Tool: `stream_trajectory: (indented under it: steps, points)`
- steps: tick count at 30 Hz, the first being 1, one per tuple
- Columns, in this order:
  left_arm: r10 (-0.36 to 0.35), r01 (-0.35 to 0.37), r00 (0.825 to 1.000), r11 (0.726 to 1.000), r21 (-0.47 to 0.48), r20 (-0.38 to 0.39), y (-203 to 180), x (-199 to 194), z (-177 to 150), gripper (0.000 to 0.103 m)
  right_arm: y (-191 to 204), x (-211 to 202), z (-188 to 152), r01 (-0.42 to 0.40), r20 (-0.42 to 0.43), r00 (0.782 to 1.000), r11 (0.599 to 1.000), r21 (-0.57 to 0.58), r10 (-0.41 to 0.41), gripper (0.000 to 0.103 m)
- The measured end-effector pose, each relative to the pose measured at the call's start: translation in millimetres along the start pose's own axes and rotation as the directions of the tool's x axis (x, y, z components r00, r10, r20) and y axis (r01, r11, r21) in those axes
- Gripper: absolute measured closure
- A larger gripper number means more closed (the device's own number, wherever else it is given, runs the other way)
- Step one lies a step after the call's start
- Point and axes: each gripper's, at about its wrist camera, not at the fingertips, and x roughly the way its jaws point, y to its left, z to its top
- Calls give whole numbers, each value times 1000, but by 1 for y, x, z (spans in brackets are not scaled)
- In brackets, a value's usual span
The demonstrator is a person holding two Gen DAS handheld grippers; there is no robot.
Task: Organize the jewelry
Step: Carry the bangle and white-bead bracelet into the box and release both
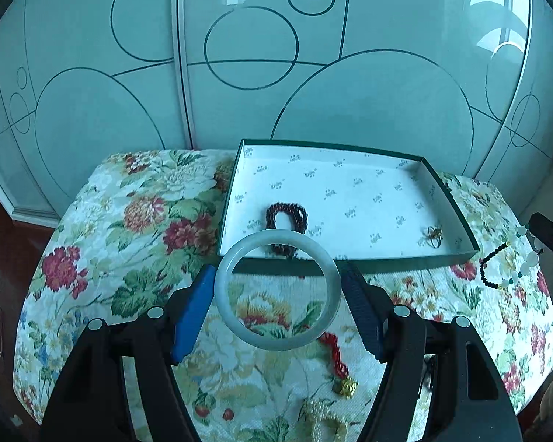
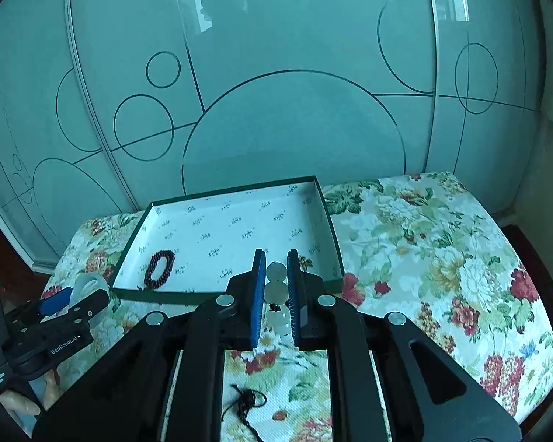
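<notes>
My left gripper (image 1: 278, 291) clamped the pale bangle (image 1: 277, 289) above the floral cloth (image 1: 136, 228), just short of the box (image 1: 350, 263). My right gripper (image 2: 276, 294) pinched a bead strand (image 2: 276, 287) over the box's near edge.

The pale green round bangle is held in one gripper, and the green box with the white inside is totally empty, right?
Not quite. The left gripper does hold the pale green round bangle, but the green box with the white inside is not empty. The left wrist view shows a dark red bead bracelet and a small gold and black trinket lying in it.
</notes>
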Motion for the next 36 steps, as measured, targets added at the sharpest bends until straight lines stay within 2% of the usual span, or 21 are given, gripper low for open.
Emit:
stream_trajectory:
  steps: [5, 10, 16, 21, 23, 24, 25, 27, 32, 36]
  points:
    - [0, 0, 1000, 1000, 7, 15, -8, 24, 31, 34, 4, 33, 26, -13, 8, 1000, 1000, 6, 13, 91]
    - [11, -11, 1000, 1000, 17, 4, -16, 61, 50, 34, 0, 80, 33, -21, -52, 998, 999, 29, 23, 91]
    - [27, -26, 998, 999, 29, -61, -22, 112, 53, 34, -10, 139, 23, 9, -152, 988, 999, 44, -2, 91]
    - [33, -28, 991, 999, 41, -127, -24, 141, 48, 34, -16, 168, 13, 27, -221, 975, 998, 56, -14, 90]
    - [31, -26, 989, 999, 33, -143, -23, 145, 46, 34, -18, 169, 10, 27, -221, 975, 998, 61, -13, 88]
    - [33, -29, 989, 999, 30, -147, -23, 146, 45, 33, -17, 168, 10, 27, -216, 976, 998, 58, -14, 80]
    - [36, -33, 990, 999, 28, -137, -23, 144, 45, 33, -17, 166, 10, 27, -210, 977, 998, 57, -15, 76]
    - [38, -35, 992, 999, 33, -117, -23, 138, 45, 28, -16, 159, 12, 24, -194, 981, 998, 60, -12, 76]
    - [29, -26, 998, 998, 61, -63, -28, 109, 49, 28, -12, 127, 15, -2, -151, 988, 998, 68, 12, 76]
    - [8, -5, 999, 999, 45, -54, -23, 85, 43, 28, -10, 99, 6, -5, -140, 990, 998, 61, 13, 75]
